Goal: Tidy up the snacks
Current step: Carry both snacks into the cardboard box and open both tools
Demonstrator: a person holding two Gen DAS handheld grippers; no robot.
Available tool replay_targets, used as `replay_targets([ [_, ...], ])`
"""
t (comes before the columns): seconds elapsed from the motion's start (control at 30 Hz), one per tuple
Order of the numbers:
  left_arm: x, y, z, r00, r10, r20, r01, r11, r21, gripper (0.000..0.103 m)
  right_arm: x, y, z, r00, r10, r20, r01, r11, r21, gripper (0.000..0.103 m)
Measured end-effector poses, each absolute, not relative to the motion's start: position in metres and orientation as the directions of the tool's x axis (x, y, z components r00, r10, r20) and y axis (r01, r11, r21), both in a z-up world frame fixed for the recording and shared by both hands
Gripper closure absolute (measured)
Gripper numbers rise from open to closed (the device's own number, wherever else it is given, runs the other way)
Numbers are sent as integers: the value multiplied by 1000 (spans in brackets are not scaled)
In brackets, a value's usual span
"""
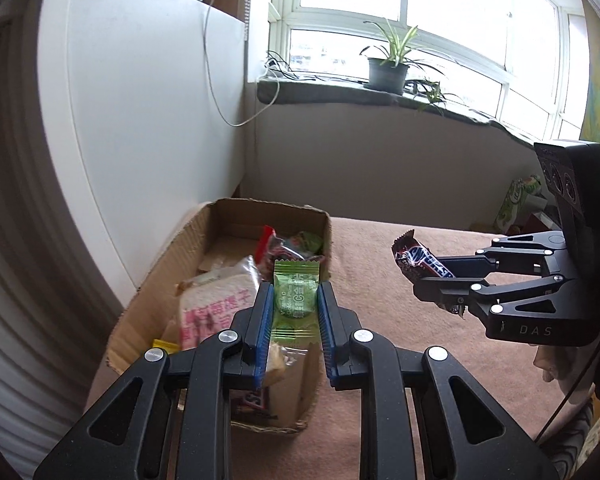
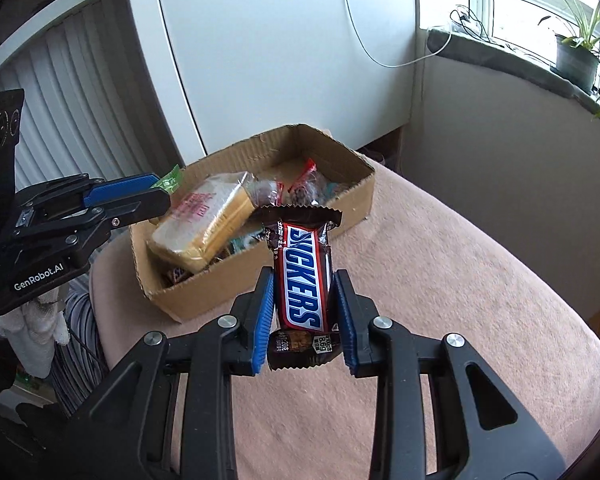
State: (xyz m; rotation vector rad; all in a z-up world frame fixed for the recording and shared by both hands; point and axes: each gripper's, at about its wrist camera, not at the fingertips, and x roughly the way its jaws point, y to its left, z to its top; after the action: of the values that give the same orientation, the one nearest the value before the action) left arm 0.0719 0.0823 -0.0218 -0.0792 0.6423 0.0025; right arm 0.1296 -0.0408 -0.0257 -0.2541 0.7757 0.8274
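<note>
I see the worktop (image 2: 440,280) with its pink cover, and on it the cardboard box (image 2: 356,196), open on top and already half full of snacks. The biggest one inside is the wrapped bread (image 2: 204,224), soft and easy to squash, so I would put nothing heavy on it. My right gripper (image 2: 305,312) is closed on the Snickers bar (image 2: 302,276), with the pads on its long sides near the middle; it hangs above the worktop just beside the box. It is stiff, but the wrapper is slippery. My left gripper (image 1: 294,320) is closed on the green candy packet (image 1: 294,300), above the box. This one is light and thin, and I think it crumples easily.
</note>
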Motion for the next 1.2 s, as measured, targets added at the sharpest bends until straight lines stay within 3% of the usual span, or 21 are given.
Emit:
replay_targets([
  [0.43,137,138,-32,765,13,-644,-114,987,-116,83,179,28,-31,418,554,-720,-721,684,108,73],
  [0.8,153,139,-36,758,45,-651,-136,987,-90,82,194,48,-40,426,530,-734,-720,689,79,72],
  [0.97,151,142,-35,760,56,-648,-150,984,-92,81,190,43,-34,449,533,-717,-719,692,65,47],
  [1.03,150,143,-34,760,59,-647,-153,984,-90,75,189,42,-32,452,533,-715,-718,693,62,47],
  [1.2,149,142,-30,764,61,-643,-154,984,-89,74,184,39,-28,460,533,-710,-720,692,52,47],
])
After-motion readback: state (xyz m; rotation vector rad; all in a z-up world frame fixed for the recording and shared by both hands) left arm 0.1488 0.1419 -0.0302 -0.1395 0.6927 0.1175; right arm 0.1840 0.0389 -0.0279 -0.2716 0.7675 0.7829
